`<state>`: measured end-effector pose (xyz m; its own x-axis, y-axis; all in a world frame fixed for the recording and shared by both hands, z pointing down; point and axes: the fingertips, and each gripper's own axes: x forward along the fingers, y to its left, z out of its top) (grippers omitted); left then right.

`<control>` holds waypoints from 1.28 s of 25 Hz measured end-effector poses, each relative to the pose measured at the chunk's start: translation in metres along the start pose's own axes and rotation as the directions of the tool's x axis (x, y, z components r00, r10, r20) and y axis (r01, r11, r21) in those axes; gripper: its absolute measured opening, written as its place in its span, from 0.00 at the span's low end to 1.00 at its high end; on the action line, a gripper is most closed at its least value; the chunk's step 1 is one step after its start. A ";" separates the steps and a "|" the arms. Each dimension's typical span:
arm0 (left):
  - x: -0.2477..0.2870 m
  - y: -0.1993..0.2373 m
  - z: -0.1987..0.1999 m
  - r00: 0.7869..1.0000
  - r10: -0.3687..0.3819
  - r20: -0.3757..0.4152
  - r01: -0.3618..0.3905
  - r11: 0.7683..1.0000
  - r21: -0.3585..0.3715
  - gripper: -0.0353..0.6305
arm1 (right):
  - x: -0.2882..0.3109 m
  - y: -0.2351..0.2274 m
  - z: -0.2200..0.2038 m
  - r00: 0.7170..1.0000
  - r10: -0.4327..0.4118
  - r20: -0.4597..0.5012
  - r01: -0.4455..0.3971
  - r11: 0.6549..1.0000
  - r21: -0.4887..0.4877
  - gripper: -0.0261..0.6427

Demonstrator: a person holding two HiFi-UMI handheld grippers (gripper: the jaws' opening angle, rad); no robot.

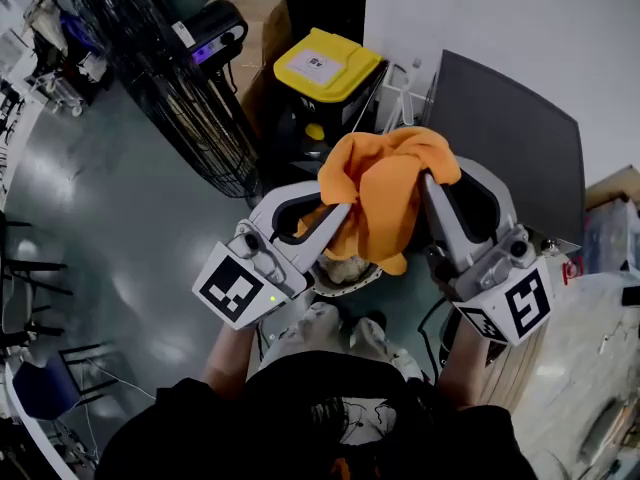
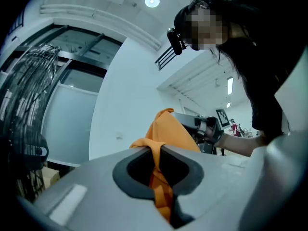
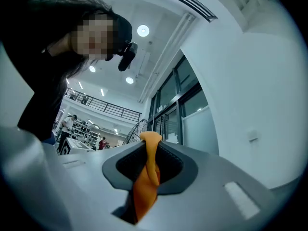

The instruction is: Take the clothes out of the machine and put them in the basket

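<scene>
Orange cloth (image 1: pixel 385 193) hangs bunched in the air between the two tools, on the person's side of the yellow-lidded bin (image 1: pixel 325 65) and a little to its right in the head view. The left tool (image 1: pixel 335 208) is clamped on the cloth's left edge; its own view shows a twisted orange fold pinched between the closed jaws. The right tool (image 1: pixel 428 183) is clamped on the right edge, with a narrow orange strip gripped between its jaws in the same way. Both tools point away from the person. A black wire fan (image 1: pixel 170 78) stands left of the bin. A cardboard box (image 1: pixel 262 23) sits just beside the bin's left side, and a dark panel (image 1: pixel 510 148) is to its right.
</scene>
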<state>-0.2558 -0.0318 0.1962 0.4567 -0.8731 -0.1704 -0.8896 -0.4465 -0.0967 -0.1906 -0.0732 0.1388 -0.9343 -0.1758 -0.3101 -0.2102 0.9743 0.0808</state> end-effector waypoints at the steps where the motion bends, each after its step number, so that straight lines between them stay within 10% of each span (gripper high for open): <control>1: -0.005 0.003 0.001 1.000 -0.008 -0.003 0.008 1.000 0.012 0.09 | 0.008 0.005 -0.001 1.000 0.002 0.001 -0.002 1.000 -0.006 0.16; 6: -0.015 0.011 -0.050 0.980 -0.087 -0.179 0.092 0.996 0.020 0.09 | 0.022 0.011 -0.054 0.988 -0.057 -0.144 0.053 0.998 -0.032 0.16; 10: -0.007 0.016 -0.131 0.927 -0.125 -0.353 0.112 0.992 -0.057 0.09 | 0.006 -0.008 -0.148 0.925 -0.125 -0.359 0.141 0.990 0.019 0.16; 23: -0.036 -0.013 -0.384 0.630 -0.238 -0.739 0.189 0.970 -0.152 0.09 | -0.127 0.012 -0.431 0.564 -0.150 -0.812 0.376 0.922 0.091 0.16; 28: -0.039 -0.026 -0.466 0.530 -0.249 -0.811 0.179 0.967 -0.180 0.12 | -0.156 0.020 -0.510 0.473 -0.113 -0.873 0.421 0.900 0.111 0.19; 32: -0.042 -0.036 -0.501 0.482 -0.262 -0.836 0.170 0.964 -0.204 0.37 | -0.170 0.022 -0.541 0.460 -0.096 -0.882 0.489 0.857 0.162 0.44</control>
<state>-0.2471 -0.0771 0.6977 0.4467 -0.4677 0.7627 -0.7817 -0.6187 0.0784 -0.1919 -0.0983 0.7058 -0.6639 -0.2991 0.6854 -0.5908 0.7717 -0.2356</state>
